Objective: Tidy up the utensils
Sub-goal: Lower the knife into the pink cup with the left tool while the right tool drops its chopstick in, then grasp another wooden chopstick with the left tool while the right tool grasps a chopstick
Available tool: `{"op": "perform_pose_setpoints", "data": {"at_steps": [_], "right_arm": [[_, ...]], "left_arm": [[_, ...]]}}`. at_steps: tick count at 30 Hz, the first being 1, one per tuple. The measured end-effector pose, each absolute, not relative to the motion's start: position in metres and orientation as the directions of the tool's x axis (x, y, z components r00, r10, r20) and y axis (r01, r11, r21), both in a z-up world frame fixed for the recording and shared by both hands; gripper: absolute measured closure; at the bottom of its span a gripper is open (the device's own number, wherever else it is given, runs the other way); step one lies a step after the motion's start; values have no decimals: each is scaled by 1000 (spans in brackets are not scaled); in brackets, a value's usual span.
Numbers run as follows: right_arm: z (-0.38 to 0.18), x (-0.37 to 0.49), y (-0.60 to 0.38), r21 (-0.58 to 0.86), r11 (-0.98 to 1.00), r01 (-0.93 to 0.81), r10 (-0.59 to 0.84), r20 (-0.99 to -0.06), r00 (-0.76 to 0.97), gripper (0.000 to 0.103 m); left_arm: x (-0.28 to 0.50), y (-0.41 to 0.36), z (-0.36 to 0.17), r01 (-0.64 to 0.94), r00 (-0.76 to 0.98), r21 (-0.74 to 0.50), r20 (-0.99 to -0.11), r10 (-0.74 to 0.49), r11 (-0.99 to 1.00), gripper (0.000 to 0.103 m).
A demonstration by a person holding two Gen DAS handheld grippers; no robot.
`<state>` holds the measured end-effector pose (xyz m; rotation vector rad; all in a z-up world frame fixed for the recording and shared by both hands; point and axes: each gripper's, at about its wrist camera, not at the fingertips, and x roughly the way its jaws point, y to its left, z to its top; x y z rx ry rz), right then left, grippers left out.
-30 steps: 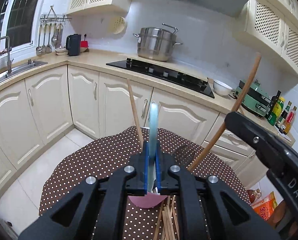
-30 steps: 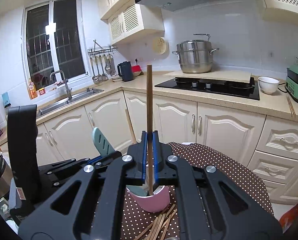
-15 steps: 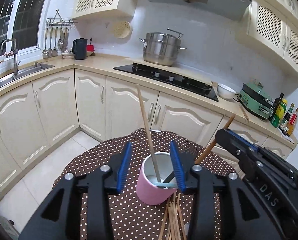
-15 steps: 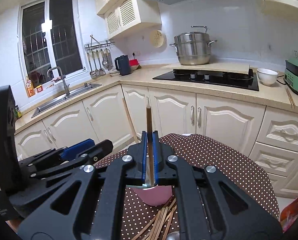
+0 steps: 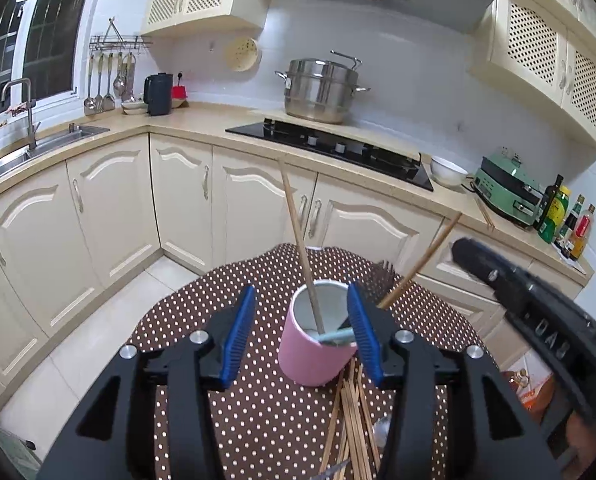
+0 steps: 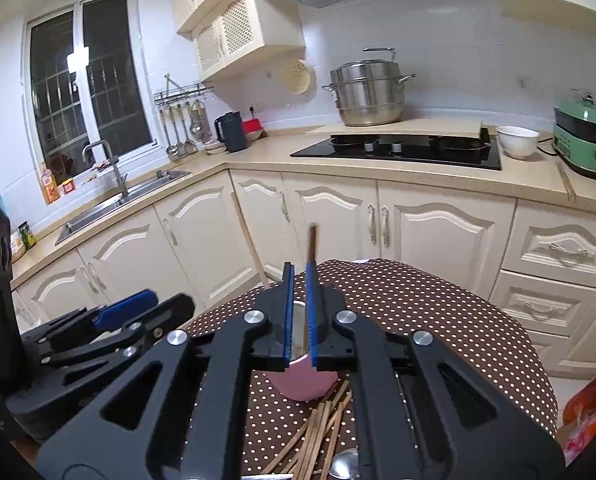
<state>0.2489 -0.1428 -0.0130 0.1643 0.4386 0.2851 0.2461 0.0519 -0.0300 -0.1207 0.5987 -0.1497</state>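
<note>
Utensils sit in and around a pink cup [image 5: 316,354] on our dotted tablecloth [image 5: 225,292]. From the left wrist camera: one wooden chopstick [image 5: 300,246] stands in the cup, leaning away from us over its far rim. A pale blue handle [image 5: 336,335] lies across the cup's near rim. Our left gripper [image 5: 302,334] has its blue pads either side of the cup, jaws opening, nothing pinched. Loose chopsticks [image 5: 352,412] lie on the cloth just in front of the cup. Right of the cup our right gripper [image 5: 546,320] holds a second chopstick [image 5: 422,260] tilted over it.

From the right wrist camera: our right gripper [image 6: 300,312] hangs above the cup [image 6: 302,380], pads nearly together, with that chopstick [image 6: 312,244] against the right pad; whether it is pinched we cannot quite tell. Left of the cup is the left gripper [image 6: 113,320]. Loose chopsticks [image 6: 318,428] fan out on the tablecloth [image 6: 438,320] below the cup.
</note>
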Motion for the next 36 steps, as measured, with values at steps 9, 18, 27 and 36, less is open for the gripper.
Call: {"op": "perform_pose_setpoints", "data": {"at_steps": [9, 18, 27, 36], "right_arm": [[-13, 219, -172, 225, 951, -210, 282, -364, 888, 58], [-63, 208, -202, 275, 948, -161, 284, -505, 815, 57], [-120, 200, -222, 343, 931, -121, 323, -625, 711, 57], [-135, 195, -228, 358, 926, -123, 341, -649, 680, 57]], "left_arm": [[233, 47, -56, 160, 697, -174, -677, -236, 972, 54], [252, 18, -136, 176, 385, -222, -881, -274, 959, 55], [256, -11, -177, 179, 285, -156, -937, -202, 972, 73], [265, -35, -179, 170, 300, -98, -943, -146, 980, 73]]}}
